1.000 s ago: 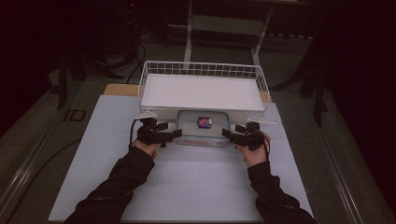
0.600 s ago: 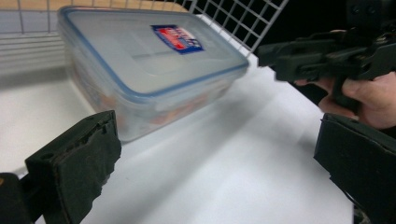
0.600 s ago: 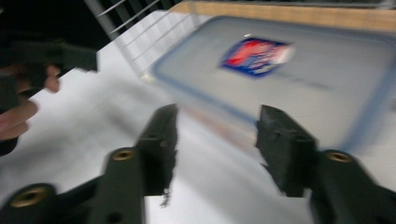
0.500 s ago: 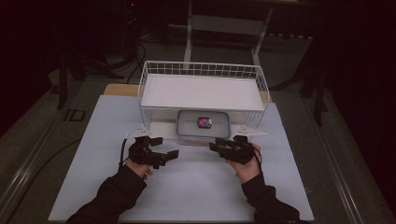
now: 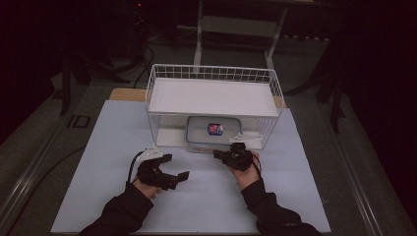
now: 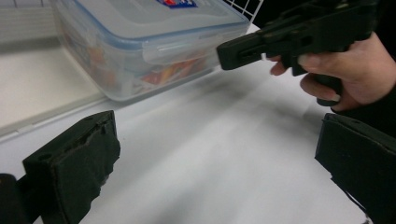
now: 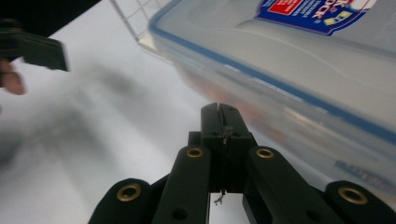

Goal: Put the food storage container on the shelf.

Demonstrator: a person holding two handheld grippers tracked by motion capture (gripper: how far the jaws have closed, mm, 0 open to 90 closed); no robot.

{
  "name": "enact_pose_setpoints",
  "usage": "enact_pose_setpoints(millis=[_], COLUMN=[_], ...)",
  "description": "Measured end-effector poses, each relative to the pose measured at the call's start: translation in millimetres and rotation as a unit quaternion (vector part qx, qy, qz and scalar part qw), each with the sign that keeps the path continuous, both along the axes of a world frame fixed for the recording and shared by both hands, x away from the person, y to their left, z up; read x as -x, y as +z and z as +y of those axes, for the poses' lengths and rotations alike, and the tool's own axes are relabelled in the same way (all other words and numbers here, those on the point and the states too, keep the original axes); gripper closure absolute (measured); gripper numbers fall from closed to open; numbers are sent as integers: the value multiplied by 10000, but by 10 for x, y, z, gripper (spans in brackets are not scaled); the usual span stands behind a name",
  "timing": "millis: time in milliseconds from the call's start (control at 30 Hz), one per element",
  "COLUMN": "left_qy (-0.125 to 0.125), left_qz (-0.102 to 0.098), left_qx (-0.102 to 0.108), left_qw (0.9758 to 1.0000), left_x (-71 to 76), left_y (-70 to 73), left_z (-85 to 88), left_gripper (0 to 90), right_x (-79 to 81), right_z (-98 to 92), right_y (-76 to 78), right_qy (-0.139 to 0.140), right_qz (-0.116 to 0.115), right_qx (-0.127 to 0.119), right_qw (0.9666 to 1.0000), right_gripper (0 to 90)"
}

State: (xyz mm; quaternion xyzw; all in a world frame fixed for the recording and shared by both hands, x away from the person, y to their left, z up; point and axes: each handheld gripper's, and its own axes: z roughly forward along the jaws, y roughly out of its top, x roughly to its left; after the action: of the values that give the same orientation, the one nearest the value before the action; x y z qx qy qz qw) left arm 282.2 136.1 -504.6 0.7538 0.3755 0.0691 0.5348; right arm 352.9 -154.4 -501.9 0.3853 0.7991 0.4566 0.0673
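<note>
Both grippers off the clear lidded food container (image 5: 212, 132), now sitting on the lower level of the white wire rack (image 5: 214, 73), under the shelf, near edge flush with the rack front. Left gripper (image 5: 178, 169): jaws just opened, spread wide, nothing between, container well ahead and across. Right gripper (image 5: 220, 155): jaws just closed, pressed together on nothing, tips just short of the container's front wall; contact hard to judge. Placement looks done. Left, probably: withdrawal only, or a final nudge deeper in.
</note>
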Motion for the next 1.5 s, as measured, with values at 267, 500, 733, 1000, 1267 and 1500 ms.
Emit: enact_pose_setpoints(millis=[267,500,733,1000,1267,1500], left_qy=[-52,-110,-163,-46,-57,36], left_qz=[-71,-5,-70,-242,-220,-715], left_qx=[-114,-148,-183,-141,-237,-632], left_qw=[9999,9998,9997,9996,9995,9954], left_x=[8,4,20,30,30,104], left_y=[-13,-47,-48,-30,-39,42], left_z=[-18,-34,-55,-23,-37,-87], left_gripper=[0,0,0,0,0,0], right_x=[-149,-282,-460,-595,-605,-466], right_z=[68,73,103,79,102,50], right_y=[-34,-62,-85,-69,-98,-29], right_qy=[-94,-248,-438,-570,-555,-393], right_qz=[-21,-24,-46,16,23,-100], right_qx=[133,117,91,-52,-94,-40], right_qw=[9999,9996,9990,9984,9984,9992], right_gripper=[900,900,899,900,899,817])
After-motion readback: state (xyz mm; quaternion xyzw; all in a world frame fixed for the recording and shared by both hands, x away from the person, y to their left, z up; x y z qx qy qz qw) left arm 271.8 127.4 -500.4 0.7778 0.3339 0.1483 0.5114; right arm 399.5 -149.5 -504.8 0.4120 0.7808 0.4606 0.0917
